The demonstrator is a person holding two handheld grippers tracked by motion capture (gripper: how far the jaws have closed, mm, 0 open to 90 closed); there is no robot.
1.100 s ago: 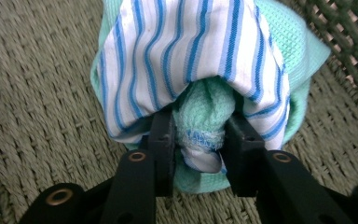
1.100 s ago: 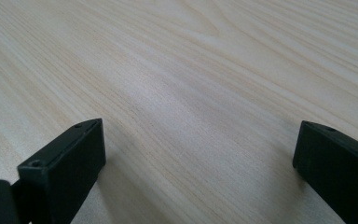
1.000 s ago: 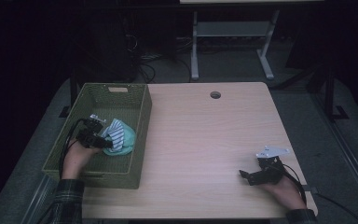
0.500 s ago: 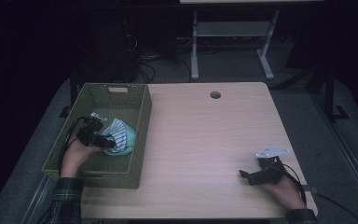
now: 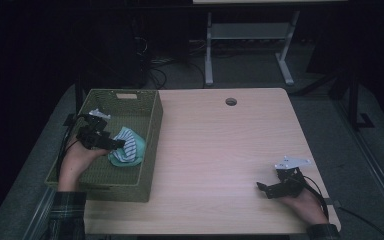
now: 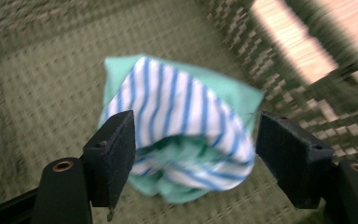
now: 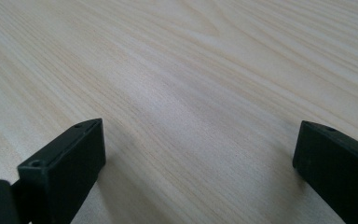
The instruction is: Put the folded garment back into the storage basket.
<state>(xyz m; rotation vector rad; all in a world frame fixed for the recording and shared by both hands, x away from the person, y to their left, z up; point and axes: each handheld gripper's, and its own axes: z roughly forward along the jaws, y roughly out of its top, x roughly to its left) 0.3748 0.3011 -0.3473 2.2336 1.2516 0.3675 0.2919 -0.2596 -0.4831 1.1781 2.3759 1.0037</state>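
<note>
High view: left tongs point(image 5: 114, 145) at frame left, over the green woven basket point(image 5: 150, 145), tips beside the striped teal-and-white cloth point(image 5: 128, 146) lying inside it. Right tongs point(image 5: 262, 188) lower right, resting on the table point(image 5: 220, 145).

Left gripper view: jaws just been opening, now wide; cloth point(image 6: 182, 126) between them, pads not pressing it.

Right gripper view: spread wide over bare table point(image 7: 191, 70), holding nothing.
</note>
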